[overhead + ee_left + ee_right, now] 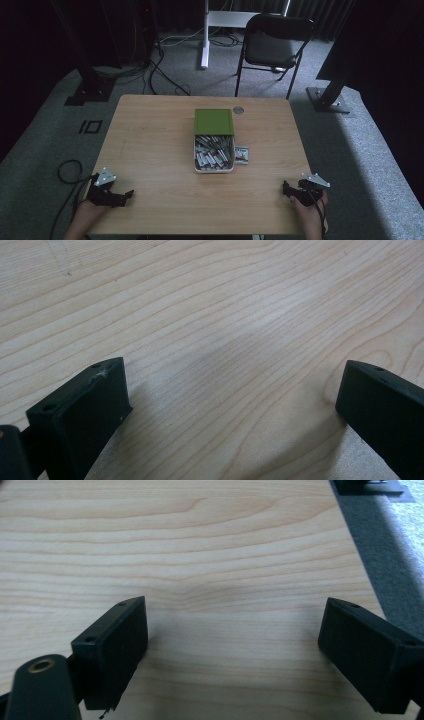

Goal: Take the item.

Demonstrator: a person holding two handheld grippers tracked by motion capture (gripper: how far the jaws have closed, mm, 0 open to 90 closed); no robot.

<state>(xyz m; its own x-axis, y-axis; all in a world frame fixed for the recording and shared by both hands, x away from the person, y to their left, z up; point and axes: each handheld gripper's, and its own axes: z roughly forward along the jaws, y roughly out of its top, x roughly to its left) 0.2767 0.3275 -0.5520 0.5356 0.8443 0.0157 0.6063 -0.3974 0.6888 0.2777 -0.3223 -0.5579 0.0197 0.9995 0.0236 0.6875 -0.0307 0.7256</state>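
A white box (214,156) full of small packets sits at the middle of the wooden table (150,145), its green lid (214,121) lying just behind it. One loose packet (242,154) lies right of the box. My left gripper (125,196) rests at the near left corner, open, with bare wood between its jaws (232,390). Over at the near right corner my right gripper (287,189) is open too, and nothing sits between its jaws (232,630).
A small round disc (238,110) is set in the table near the far edge. Behind the table stand a black folding chair (272,45), a white desk leg (205,35) and dark stand bases (327,100). Cables (67,172) trail on the grey carpet at left.
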